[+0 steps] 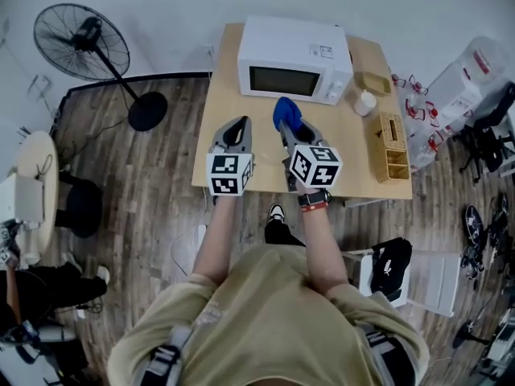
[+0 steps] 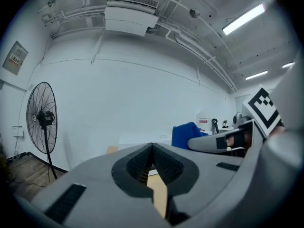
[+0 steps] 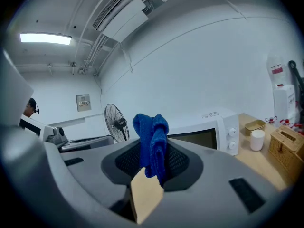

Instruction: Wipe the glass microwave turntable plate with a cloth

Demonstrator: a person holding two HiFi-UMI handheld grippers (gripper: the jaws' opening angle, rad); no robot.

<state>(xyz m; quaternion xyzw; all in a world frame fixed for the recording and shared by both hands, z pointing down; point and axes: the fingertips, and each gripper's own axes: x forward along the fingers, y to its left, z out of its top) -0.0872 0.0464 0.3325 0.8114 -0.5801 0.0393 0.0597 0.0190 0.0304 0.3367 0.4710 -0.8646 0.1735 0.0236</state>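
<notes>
Table (image 1: 232, 111) front open; microwave (image 1: 294, 59) (door shut) blocks rear; basket (image 1: 392, 147) right.

Blue terry cloth (image 3: 152, 144), bunched & folded over, standing upright, pinched btwn the right gripper (image 1: 290, 131) jaws w/ its top poking above them. Held off the desk (image 1: 362, 159), approx. over its middle.

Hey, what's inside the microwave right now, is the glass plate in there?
The microwave door is closed and its window is dark, so the inside is hidden. No glass plate shows anywhere. The blue cloth is clamped in the right gripper.
</notes>
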